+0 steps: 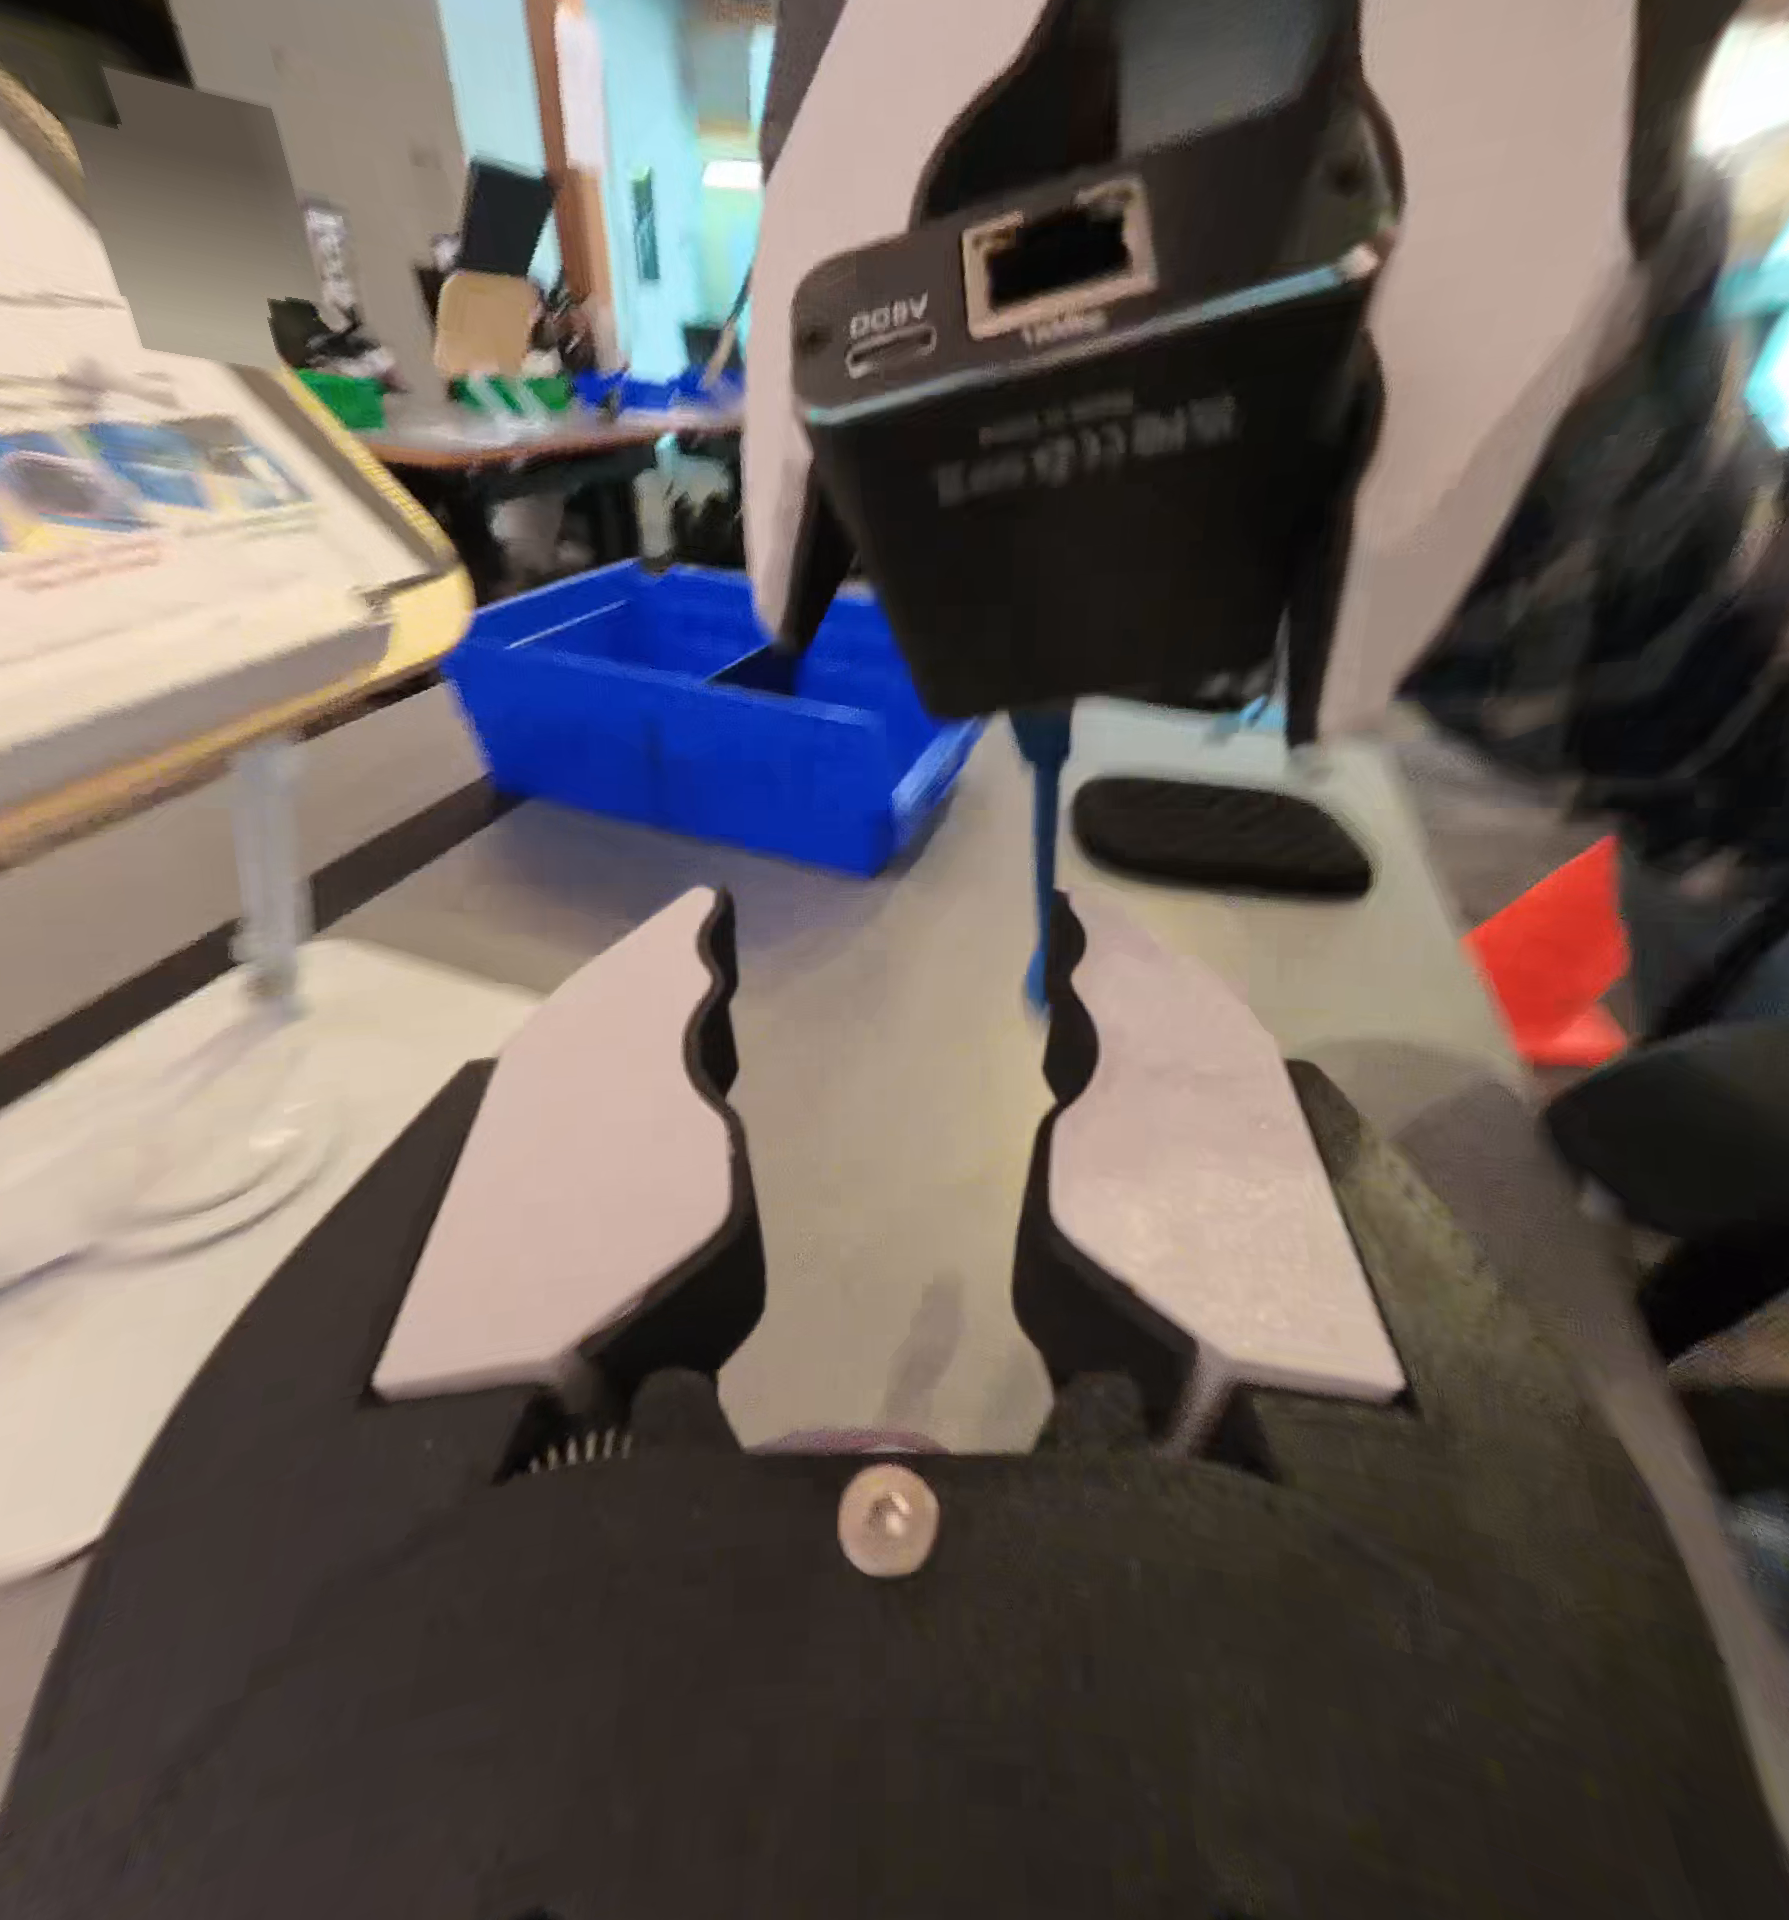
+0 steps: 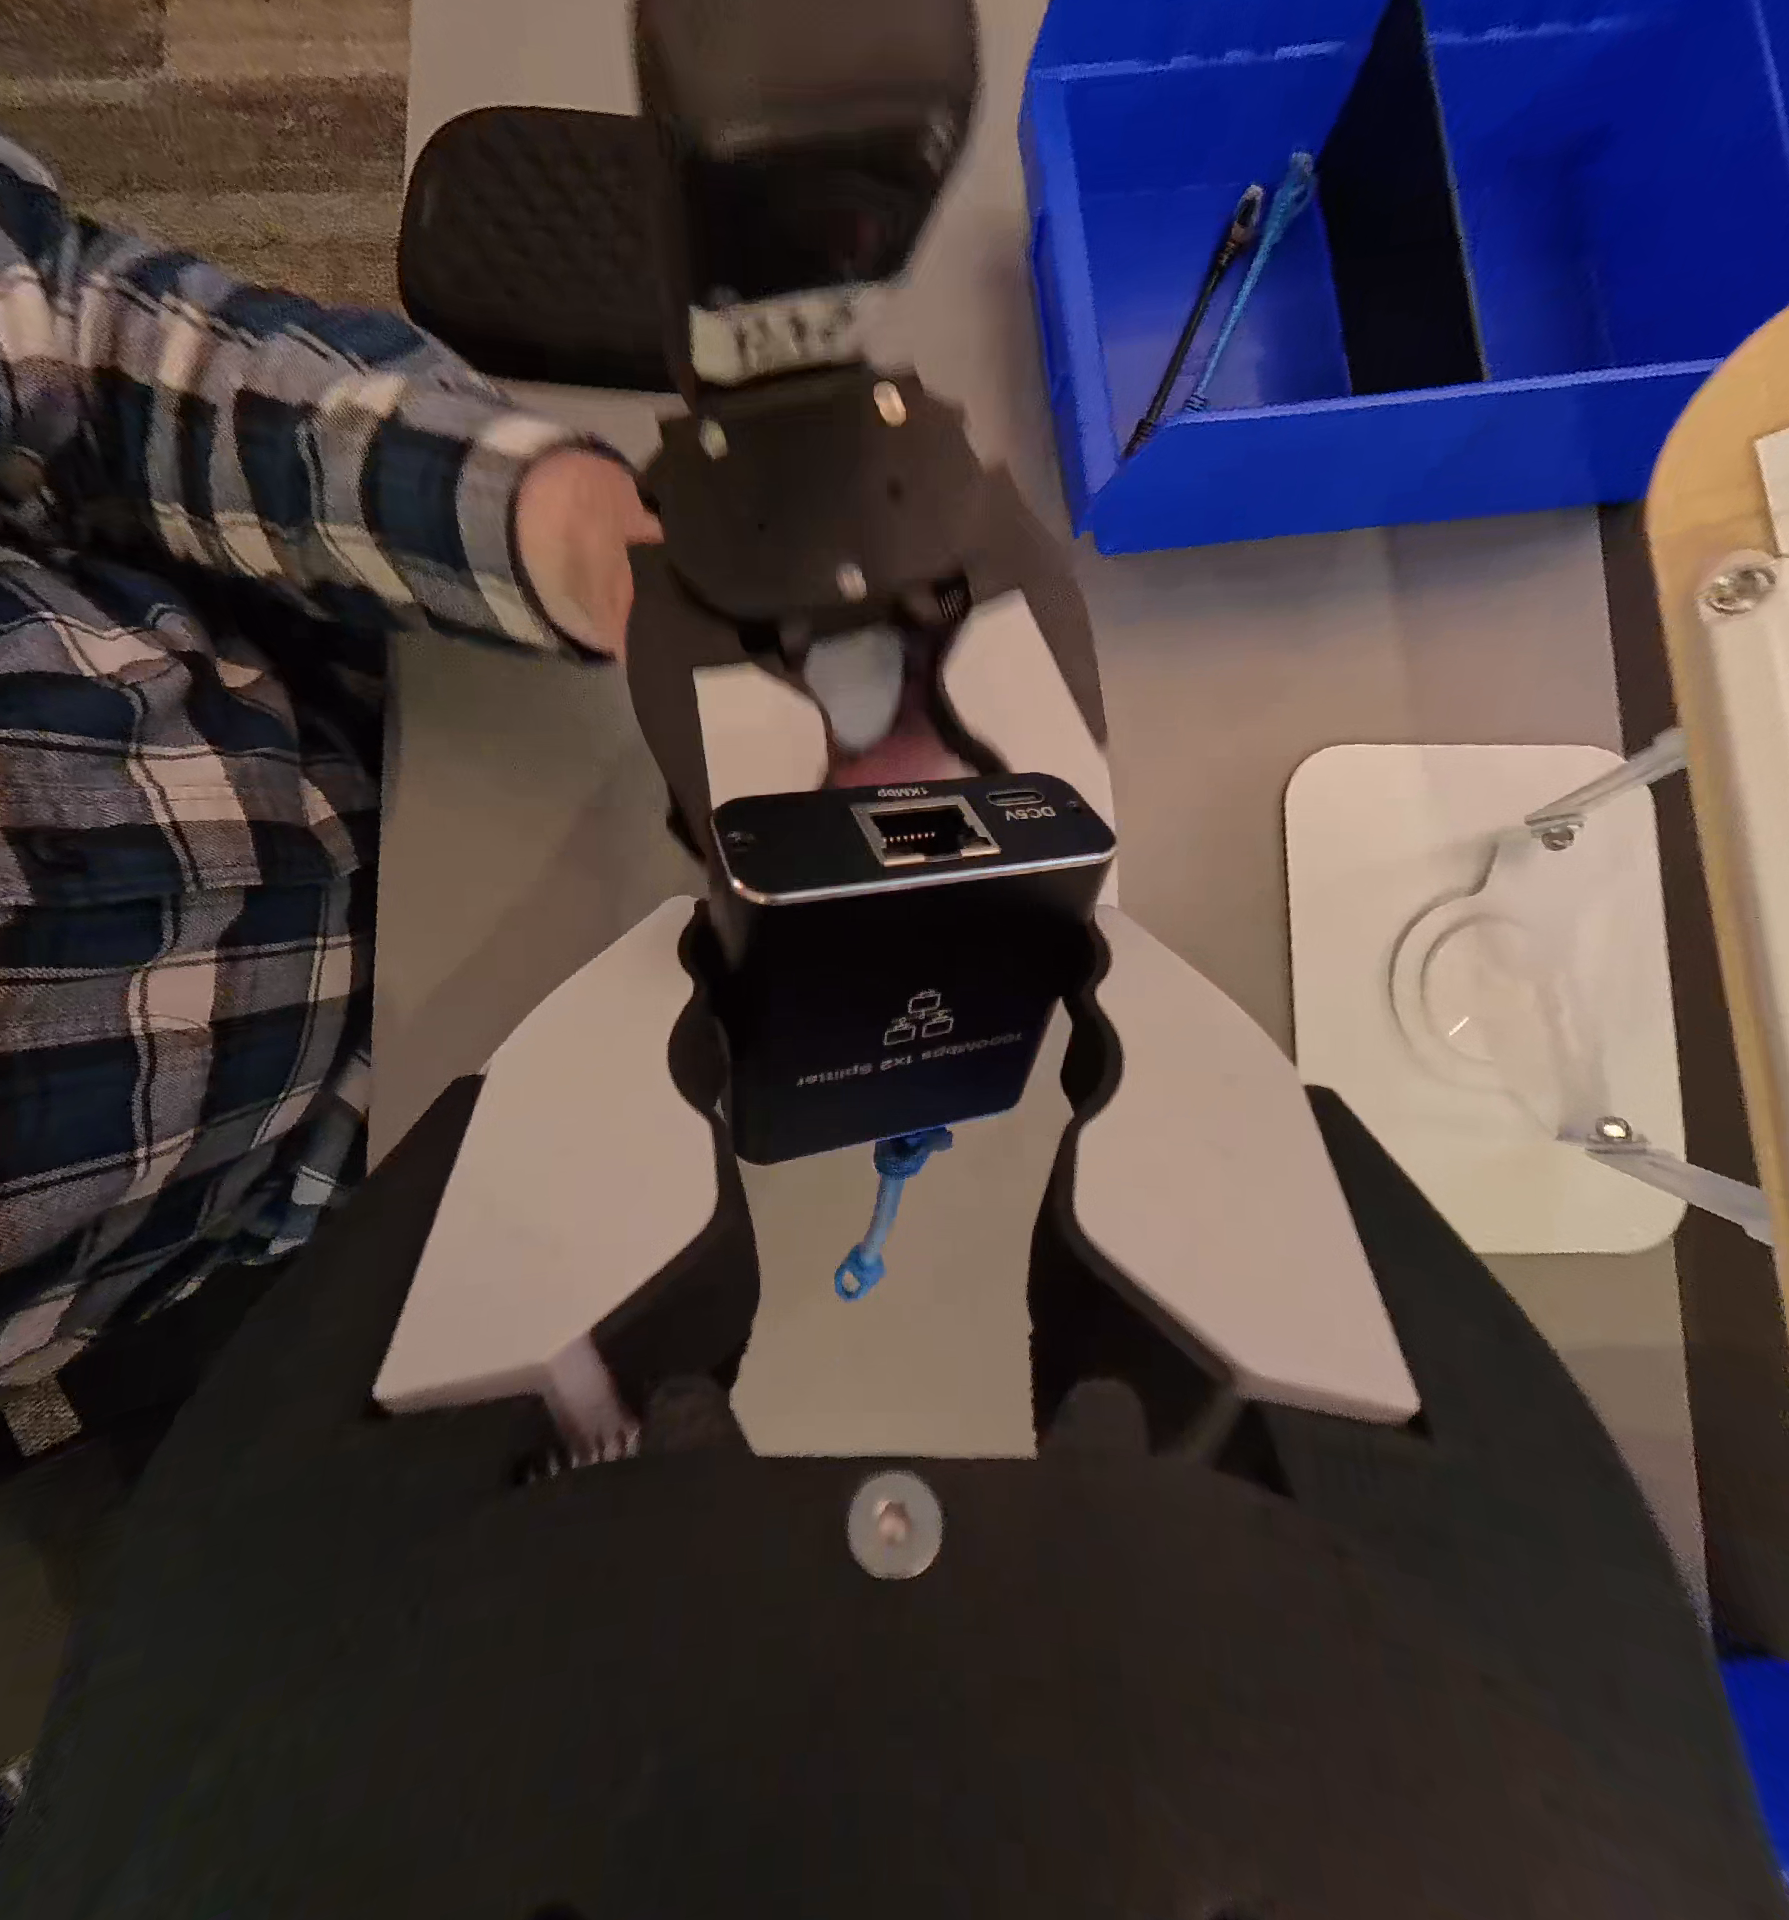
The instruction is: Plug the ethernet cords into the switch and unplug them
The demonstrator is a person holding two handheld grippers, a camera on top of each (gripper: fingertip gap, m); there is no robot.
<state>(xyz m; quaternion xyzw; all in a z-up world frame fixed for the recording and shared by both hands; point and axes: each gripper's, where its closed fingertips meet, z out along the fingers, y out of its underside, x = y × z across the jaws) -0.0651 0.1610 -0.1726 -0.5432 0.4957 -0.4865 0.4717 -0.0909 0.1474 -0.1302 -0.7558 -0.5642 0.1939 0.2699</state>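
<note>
While you lift: right gripper clamps black switch
Left gripper: your jaws spread, holding nothing
Blue cord: dangles plugged under switch

Right gripper clamped, left gripper fingers spread.

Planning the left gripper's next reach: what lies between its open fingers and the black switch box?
In the left wrist view, only a hanging blue ethernet cord and bare grey table separate the left gripper from the black switch box.
</note>
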